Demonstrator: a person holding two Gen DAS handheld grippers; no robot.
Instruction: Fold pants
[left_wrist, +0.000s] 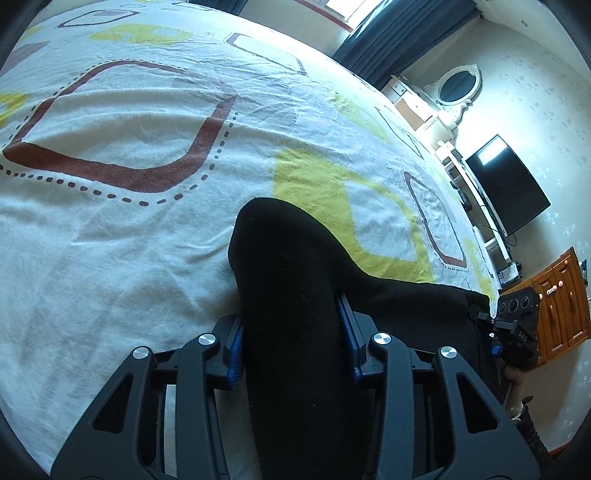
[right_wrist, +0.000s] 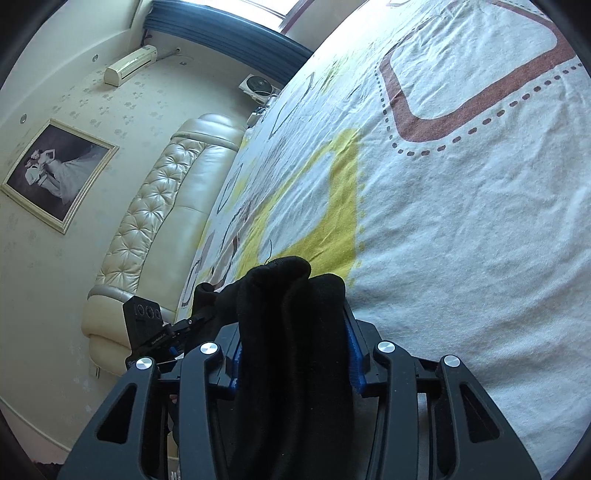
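Now black pants (left_wrist: 291, 295) bunched on the patterned bedsheet (left_wrist: 129, 229), stretched between both tools; left gripper (left_wrist: 291, 343) clamped on one thick fold, right gripper (right_wrist: 293, 354) clamped on another, blue pads (right_wrist: 355, 363) pressed into cloth; padded headboard (right_wrist: 162, 206) beyond

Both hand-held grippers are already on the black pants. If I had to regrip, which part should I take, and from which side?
Take the bunched end of the black pants, coming over the near edge of the bed, low and forward. In both wrist views the cloth stands as a thick roll between the blue pads, so it fills the jaws. The left hand-held gripper and the right hand-held gripper grip this way.
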